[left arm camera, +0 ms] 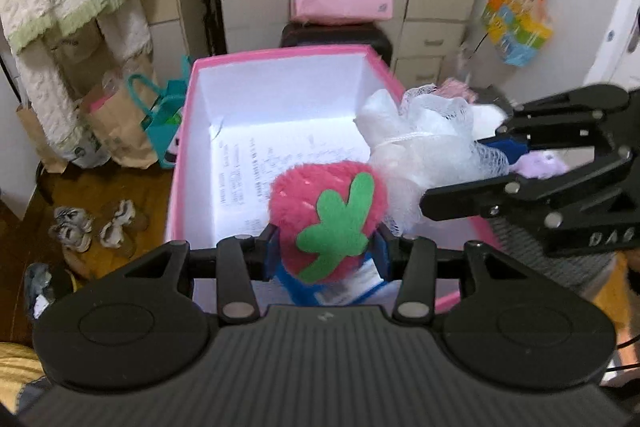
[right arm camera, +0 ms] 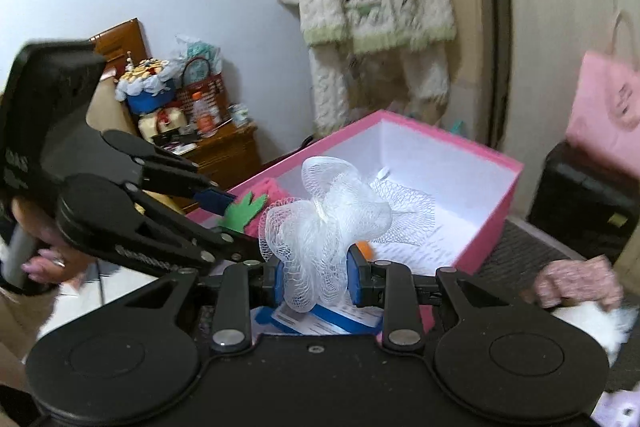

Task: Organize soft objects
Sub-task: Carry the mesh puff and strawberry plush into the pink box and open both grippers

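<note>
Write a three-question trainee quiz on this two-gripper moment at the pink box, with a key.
1. True or false: the left gripper is shut on the plush strawberry.
2. What does the right gripper hold? A) a sock B) the white mesh bath pouf C) a towel
3. Fill in: the floor of the pink box is covered by printed ____.

Key
1. True: its blue pads press on both sides of the strawberry.
2. B
3. Paper; no soft thing lies on it yet.
</note>
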{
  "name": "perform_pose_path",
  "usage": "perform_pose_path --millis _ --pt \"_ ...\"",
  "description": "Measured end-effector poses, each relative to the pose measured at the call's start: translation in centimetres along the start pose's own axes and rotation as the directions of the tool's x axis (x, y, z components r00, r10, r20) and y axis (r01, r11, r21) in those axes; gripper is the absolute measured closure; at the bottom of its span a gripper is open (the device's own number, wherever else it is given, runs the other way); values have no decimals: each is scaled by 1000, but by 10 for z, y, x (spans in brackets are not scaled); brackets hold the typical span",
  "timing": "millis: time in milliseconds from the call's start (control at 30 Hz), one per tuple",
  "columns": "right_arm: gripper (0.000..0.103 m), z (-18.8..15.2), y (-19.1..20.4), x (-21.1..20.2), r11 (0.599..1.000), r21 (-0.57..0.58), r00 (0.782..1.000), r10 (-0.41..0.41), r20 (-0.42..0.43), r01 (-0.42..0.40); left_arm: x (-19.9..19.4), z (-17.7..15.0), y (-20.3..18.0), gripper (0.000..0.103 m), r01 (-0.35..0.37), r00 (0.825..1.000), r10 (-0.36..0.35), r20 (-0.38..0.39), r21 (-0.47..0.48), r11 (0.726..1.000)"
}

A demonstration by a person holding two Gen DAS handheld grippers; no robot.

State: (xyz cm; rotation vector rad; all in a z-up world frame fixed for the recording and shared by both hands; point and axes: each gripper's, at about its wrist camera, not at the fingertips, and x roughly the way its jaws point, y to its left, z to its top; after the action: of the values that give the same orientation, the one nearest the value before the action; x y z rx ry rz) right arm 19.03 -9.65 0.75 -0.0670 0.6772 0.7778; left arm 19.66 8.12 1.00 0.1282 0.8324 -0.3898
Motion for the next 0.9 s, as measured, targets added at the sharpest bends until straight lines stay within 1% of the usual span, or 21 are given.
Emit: perform_pose_path --millis 100,200,267,333,400,433,467,500,600,667,700,800,833,900 --pt "70 10 -12 24 999 35 998 29 -55 -28 14 0 9 59 -40 998 41 -50 22 999" --pt "70 18 -22 48 994 84 991 84 -107 -75 25 -4 11 59 -80 993 85 -80 63 995" --pt "70 22 -26 63 990 103 984 109 -140 -95 30 -8 12 59 -89 991 96 -93 76 993" --pt "70 23 -27 76 990 112 981 108 -163 -90 36 -10 15 59 -93 989 102 -110 84 992" --pt "70 26 -26 86 991 108 978 96 -183 -77 35 -12 13 57 -124 987 135 -89 121 985" --pt "70 28 -26 92 992 105 977 87 -194 -67 35 -12 11 54 -144 984 156 -81 140 980" --pt "69 29 -26 96 992 106 976 83 -202 -62 34 -12 9 51 -150 984 163 -74 154 977" --pt "69 32 -27 100 992 111 975 80 -208 -57 33 -12 8 46 -148 984 162 -74 162 976" --pt "69 40 -32 110 992 119 974 62 -218 -36 31 -11 8 40 -137 985 152 -77 171 976" --pt "68 45 -33 118 992 125 972 58 -226 -30 28 -11 9 39 -144 985 157 -70 172 975" --pt "63 47 -33 122 991 128 970 62 -236 -32 26 -12 10 39 -138 986 151 -67 165 977" --pt "58 46 -32 130 990 136 962 63 -265 -27 23 -12 12 38 -126 988 137 -67 141 982" --pt "55 45 -31 132 990 138 959 73 -273 -36 22 -12 10 38 -133 988 143 -62 140 981" --pt "51 43 -32 133 986 160 955 86 -282 -42 18 -11 7 32 -162 985 169 -35 144 976"
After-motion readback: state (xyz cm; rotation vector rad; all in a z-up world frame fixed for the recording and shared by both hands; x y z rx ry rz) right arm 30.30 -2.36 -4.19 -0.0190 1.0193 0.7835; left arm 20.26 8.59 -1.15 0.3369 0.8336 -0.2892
